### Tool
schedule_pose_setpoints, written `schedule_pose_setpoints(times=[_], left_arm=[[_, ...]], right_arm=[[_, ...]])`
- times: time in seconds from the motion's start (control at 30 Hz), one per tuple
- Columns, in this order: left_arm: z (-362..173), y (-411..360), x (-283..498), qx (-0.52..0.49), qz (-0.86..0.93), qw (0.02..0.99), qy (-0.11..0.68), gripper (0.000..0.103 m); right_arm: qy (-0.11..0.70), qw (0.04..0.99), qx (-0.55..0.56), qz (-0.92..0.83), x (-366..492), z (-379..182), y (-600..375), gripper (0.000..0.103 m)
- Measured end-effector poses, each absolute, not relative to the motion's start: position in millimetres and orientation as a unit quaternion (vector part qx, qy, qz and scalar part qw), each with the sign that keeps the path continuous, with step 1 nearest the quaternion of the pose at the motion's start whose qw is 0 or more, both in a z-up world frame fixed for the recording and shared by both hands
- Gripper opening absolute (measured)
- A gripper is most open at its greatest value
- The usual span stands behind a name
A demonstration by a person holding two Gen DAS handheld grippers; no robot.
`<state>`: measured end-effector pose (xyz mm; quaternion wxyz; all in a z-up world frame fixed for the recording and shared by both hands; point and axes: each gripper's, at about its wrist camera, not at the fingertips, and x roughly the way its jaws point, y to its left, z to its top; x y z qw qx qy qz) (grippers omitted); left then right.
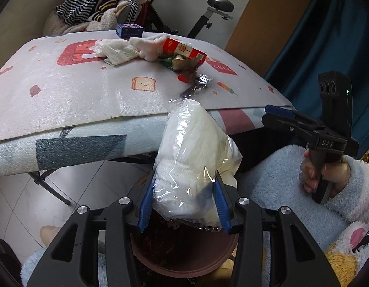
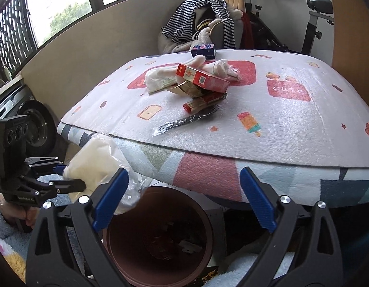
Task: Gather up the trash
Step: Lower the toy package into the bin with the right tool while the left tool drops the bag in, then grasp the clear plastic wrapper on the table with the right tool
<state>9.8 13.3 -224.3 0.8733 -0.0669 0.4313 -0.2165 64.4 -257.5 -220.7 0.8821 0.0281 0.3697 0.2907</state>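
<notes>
The left gripper (image 1: pixel 184 201) is clenching its blue jaws on a clear plastic bag of white cloth (image 1: pixel 196 157), holding it just above the round brown plastic bin (image 2: pixel 160 236) on the floor. The right gripper (image 2: pixel 182 198) is hovering over the same bin, jaws spread wide and empty. Beyond, on the patterned foam-covered table (image 2: pixel 292 124), a red cardboard box (image 2: pixel 203 79), crumpled white wrappers (image 2: pixel 160 79) and a clear-wrapped black utensil (image 2: pixel 184 122) are lying together.

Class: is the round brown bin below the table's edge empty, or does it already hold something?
Not empty: the round brown bin holds scraps at its bottom; what they are cannot be told.
</notes>
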Motion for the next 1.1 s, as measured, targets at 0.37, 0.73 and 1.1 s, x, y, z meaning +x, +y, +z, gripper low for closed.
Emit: schedule_pose_setpoints(times=[0.37,0.73,1.1], left_arm=[[-229.1,9.6,13.2,-0.059,-0.212,0.869,0.444,0.054],[-226.8,35.8,16.5,-0.108,-0.160,0.881,0.431,0.097],[-229.0,42.9,20.0,-0.113,-0.130,0.886,0.431,0.097]], right_arm=[[0.371,0.882,0.029,0.290,62.4,-222.1,-255.4,0.093],[0.376,0.880,0.022,0.290,61.1,-223.5,-250.5,0.093],[0.380,0.878,0.017,0.291,61.4,-225.4,-248.8,0.093]])
